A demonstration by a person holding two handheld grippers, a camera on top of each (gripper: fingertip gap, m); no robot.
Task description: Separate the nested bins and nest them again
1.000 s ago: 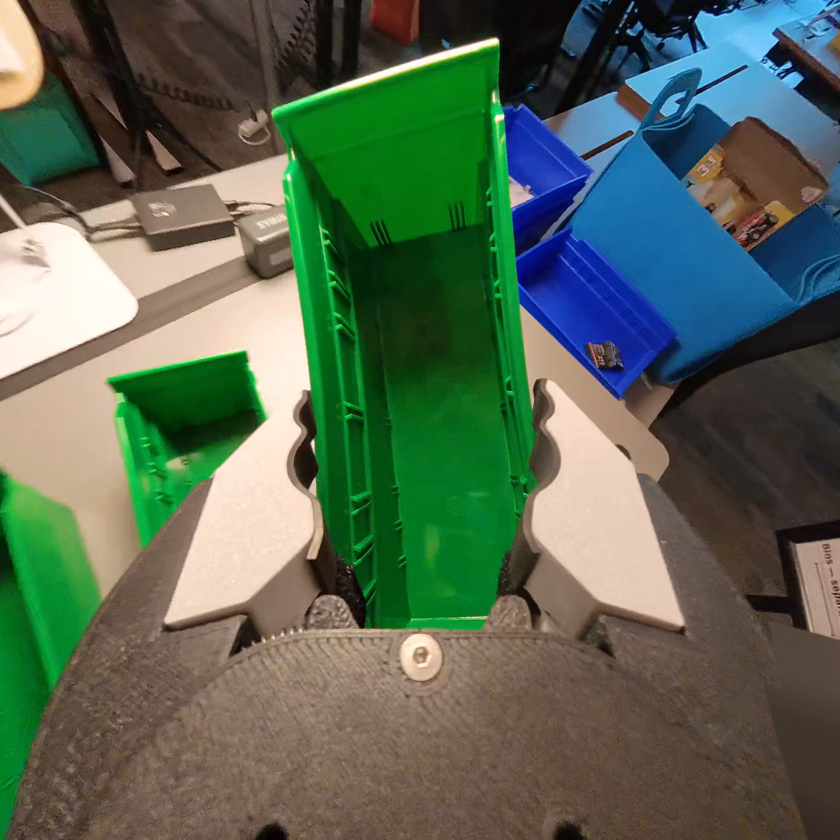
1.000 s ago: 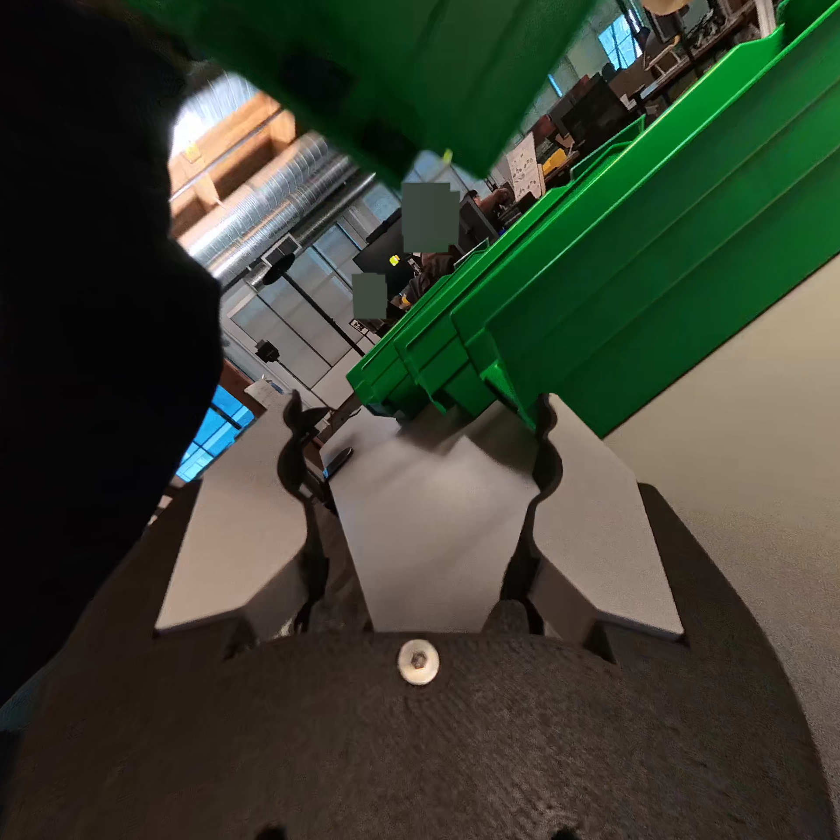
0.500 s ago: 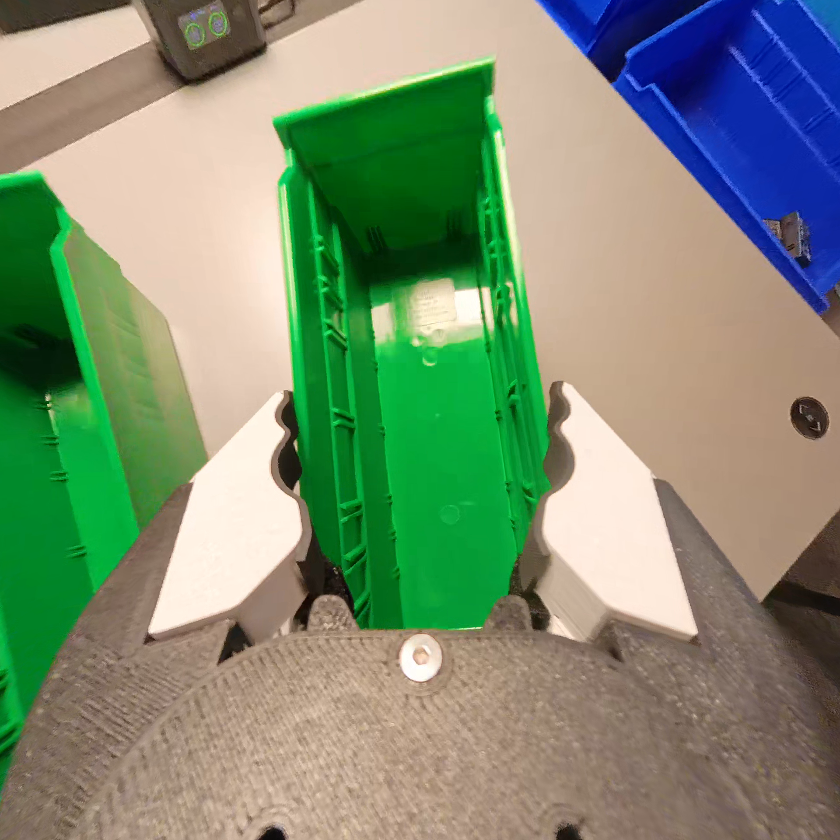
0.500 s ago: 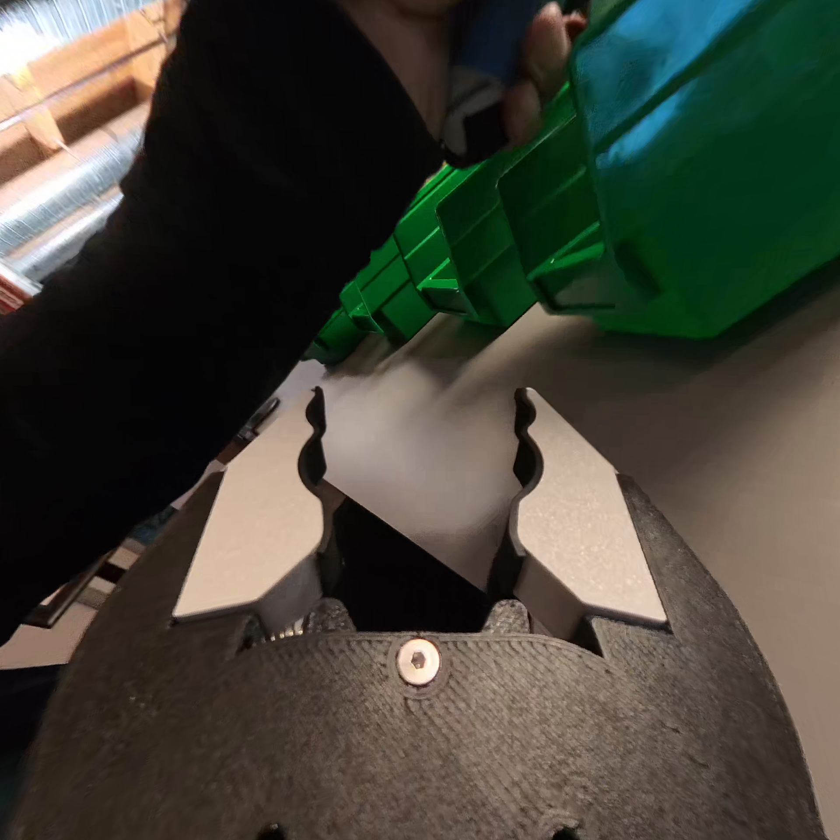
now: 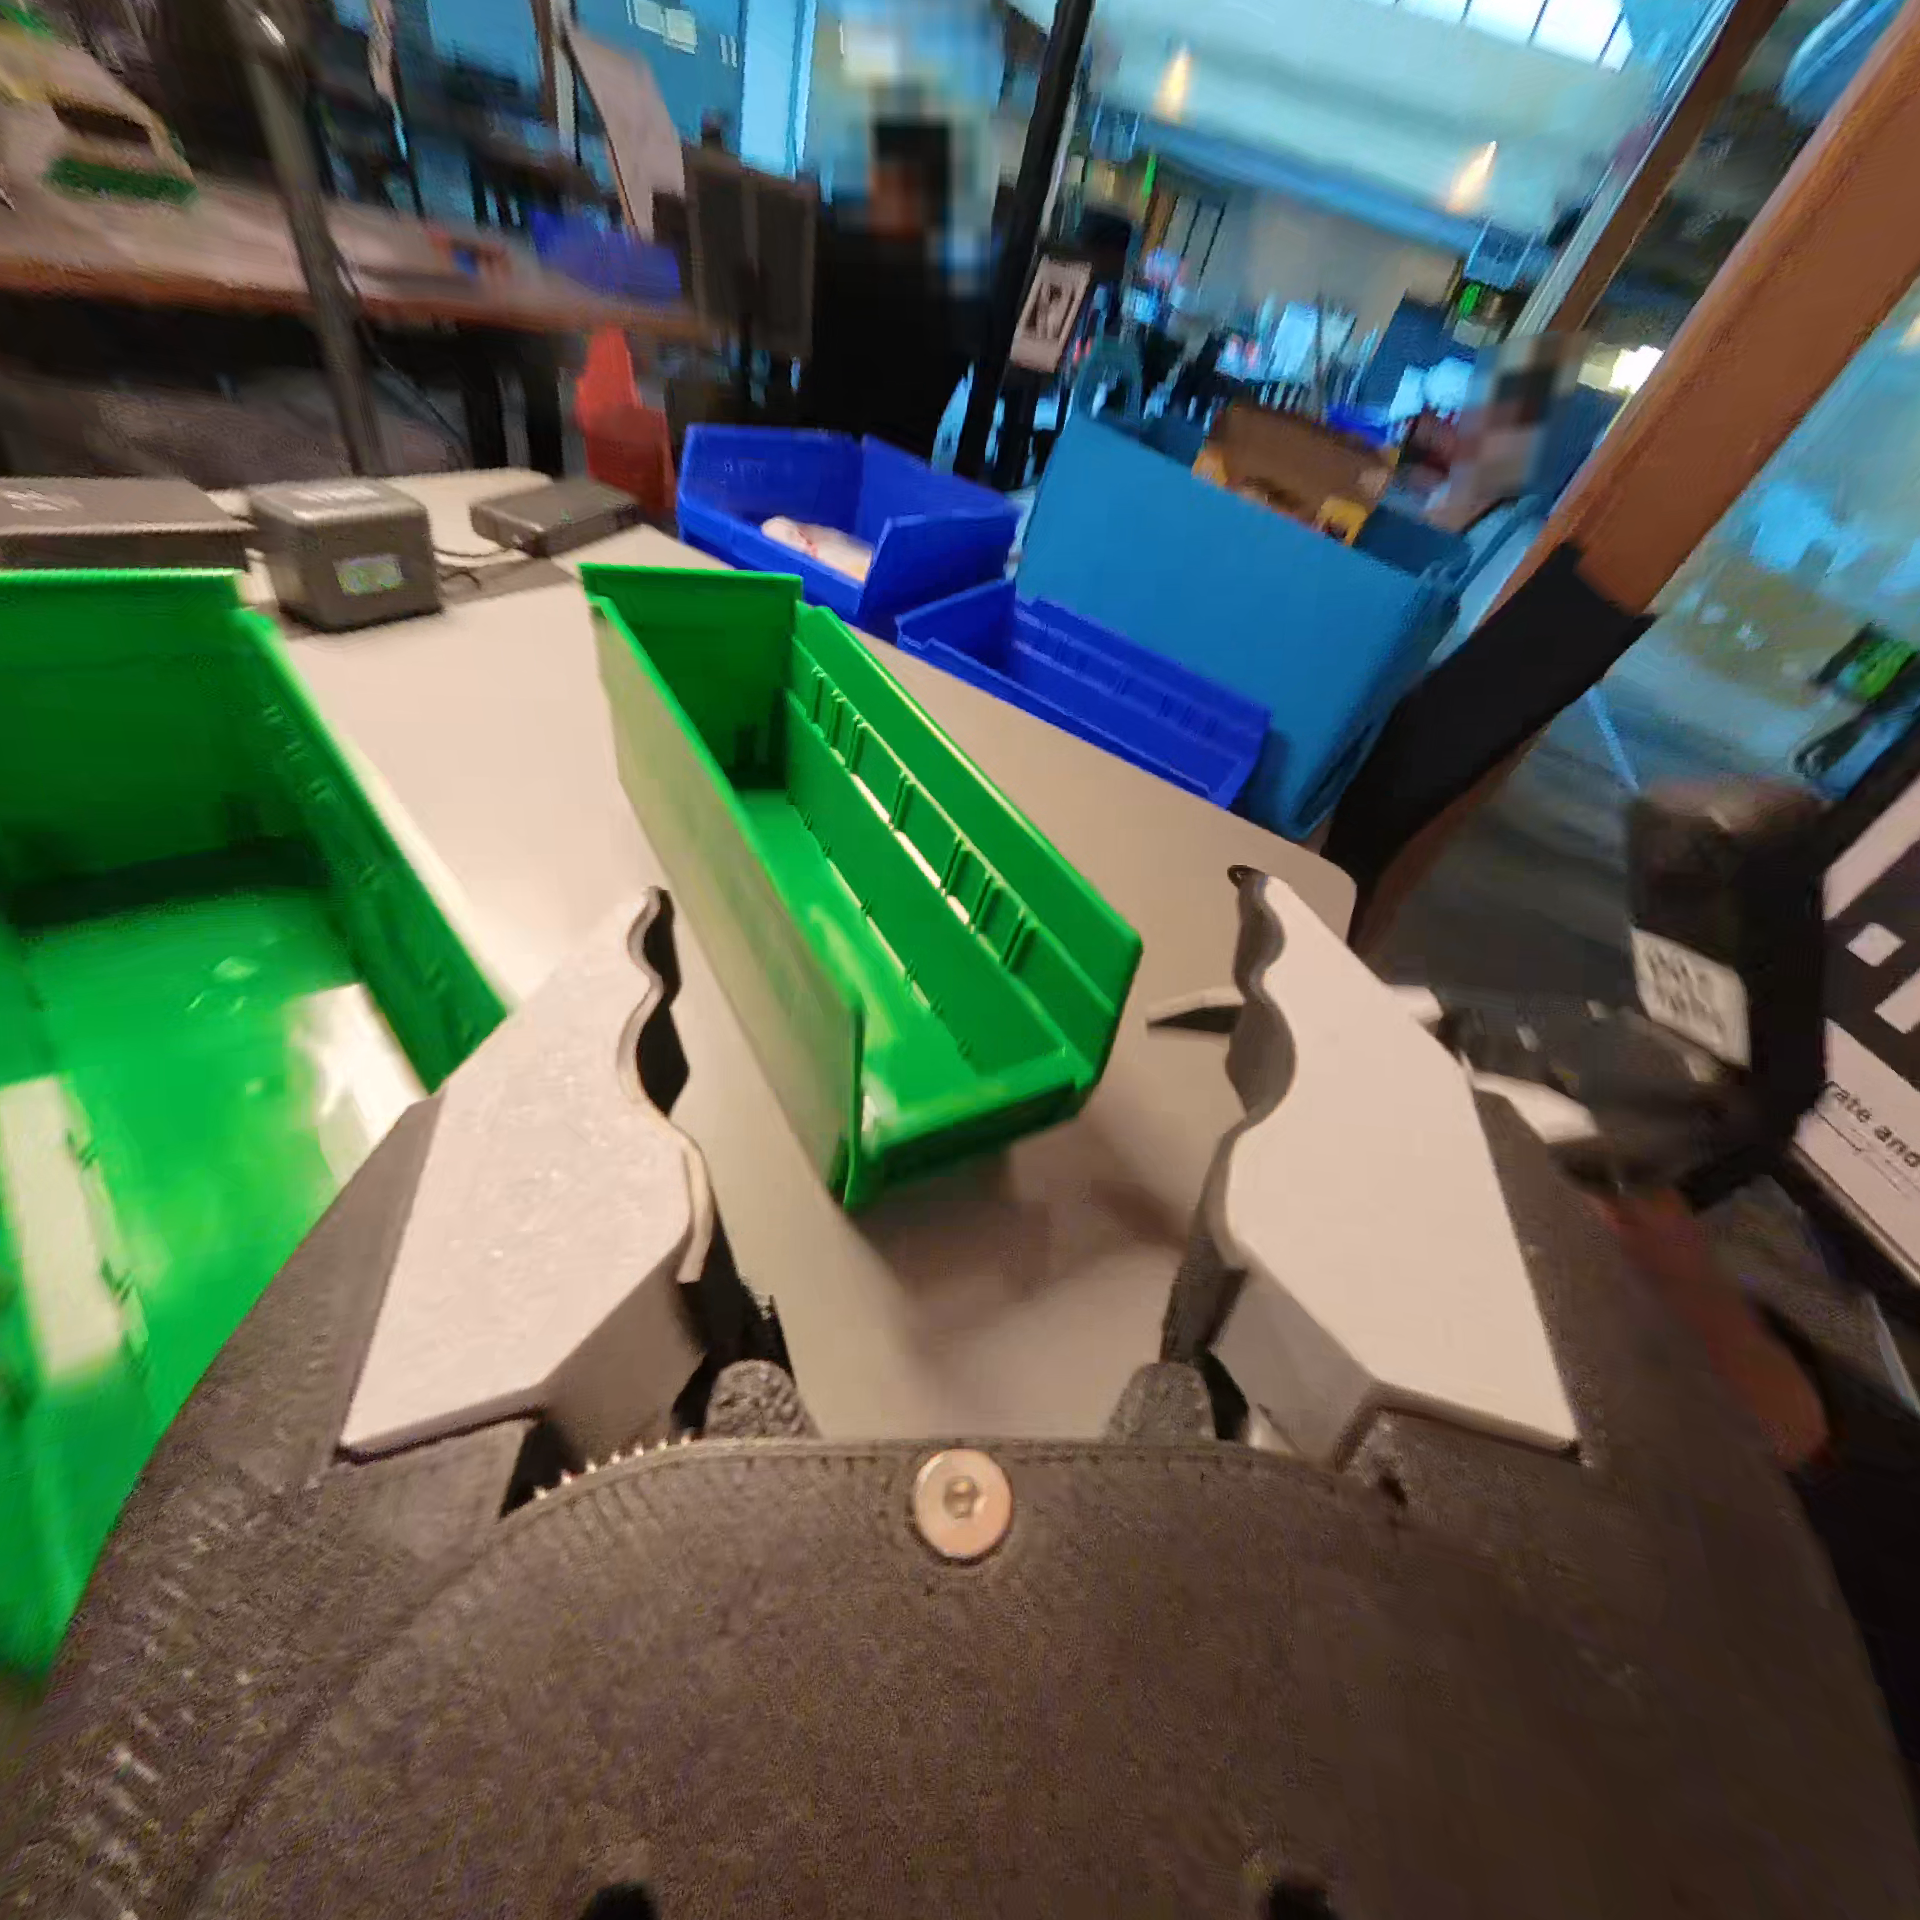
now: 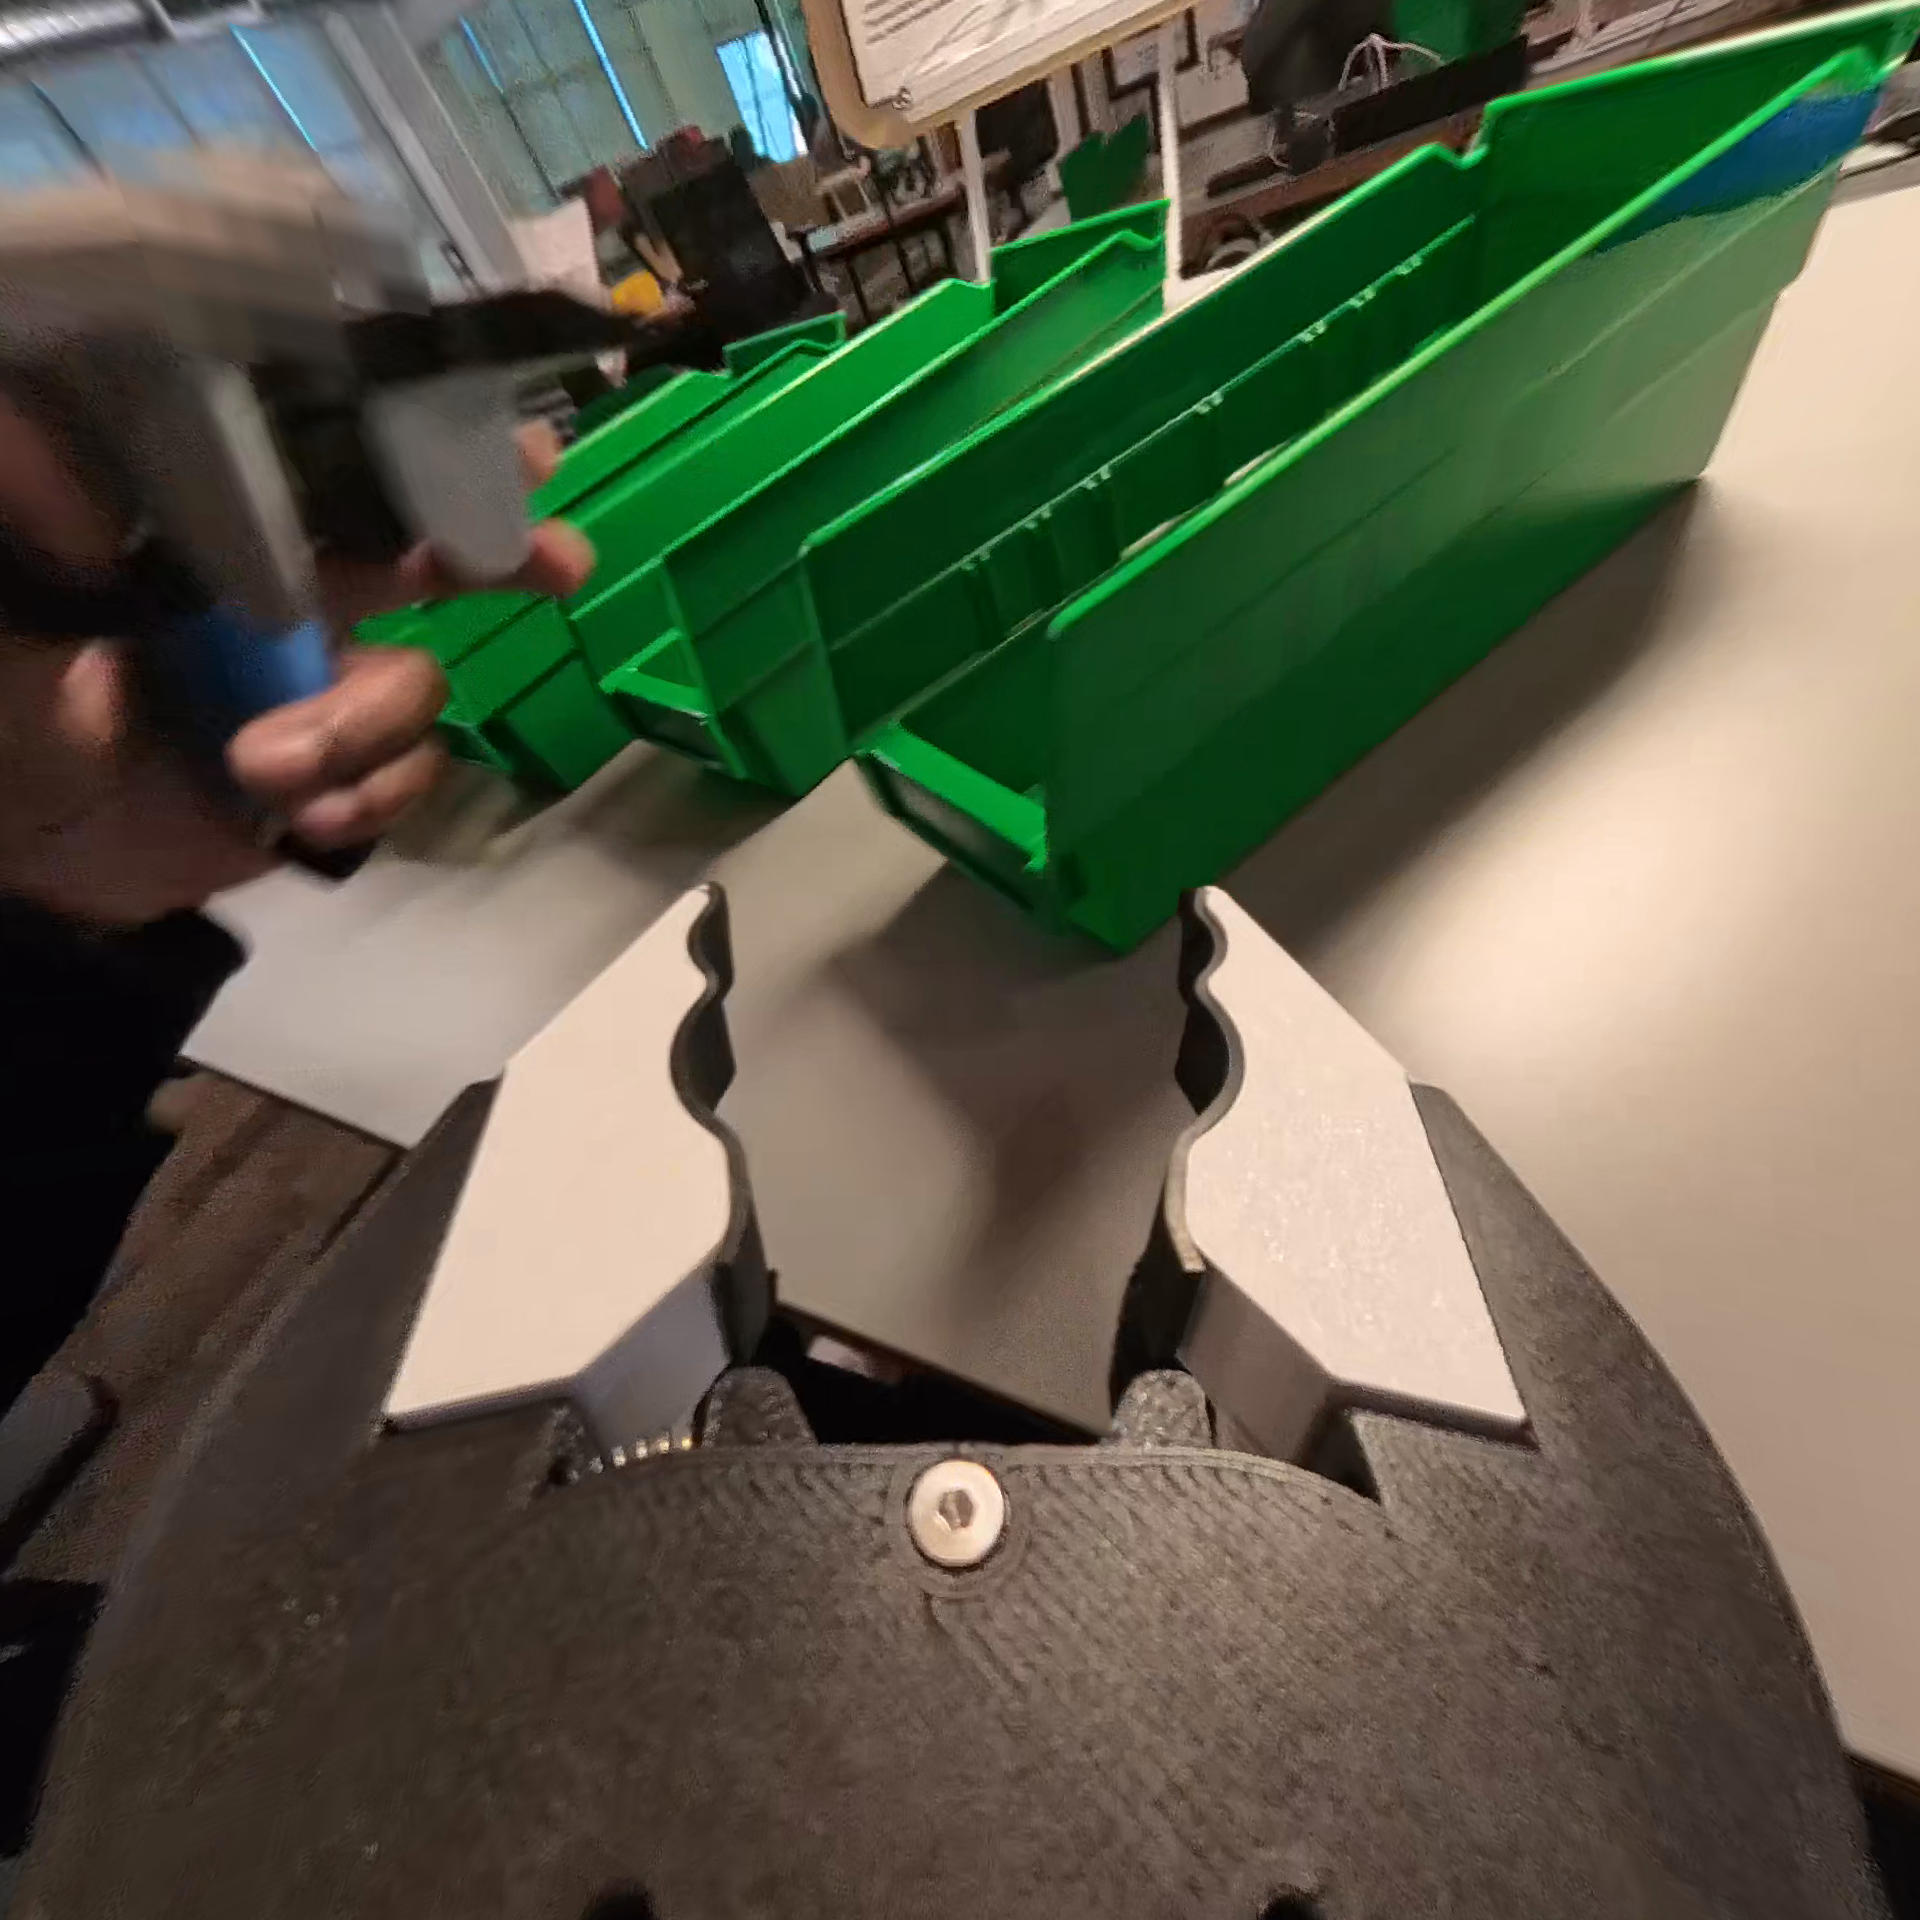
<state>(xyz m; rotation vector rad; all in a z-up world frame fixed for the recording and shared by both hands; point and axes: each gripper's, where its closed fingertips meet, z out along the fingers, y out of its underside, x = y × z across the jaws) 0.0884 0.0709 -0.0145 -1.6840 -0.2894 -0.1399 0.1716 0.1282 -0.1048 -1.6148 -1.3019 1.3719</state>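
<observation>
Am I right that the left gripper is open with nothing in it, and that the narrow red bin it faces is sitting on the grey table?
Nearly right: the narrow bin is green, not red, as the left wrist view shows. The rest stands: the left gripper is open with nothing in it, and the bin sits on the grey table.

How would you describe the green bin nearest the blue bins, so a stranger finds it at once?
Start at the grey table and its blue bins along the far edge. The narrow green bin stands alone just before them. Its green neighbour to the left looks wider.
</observation>
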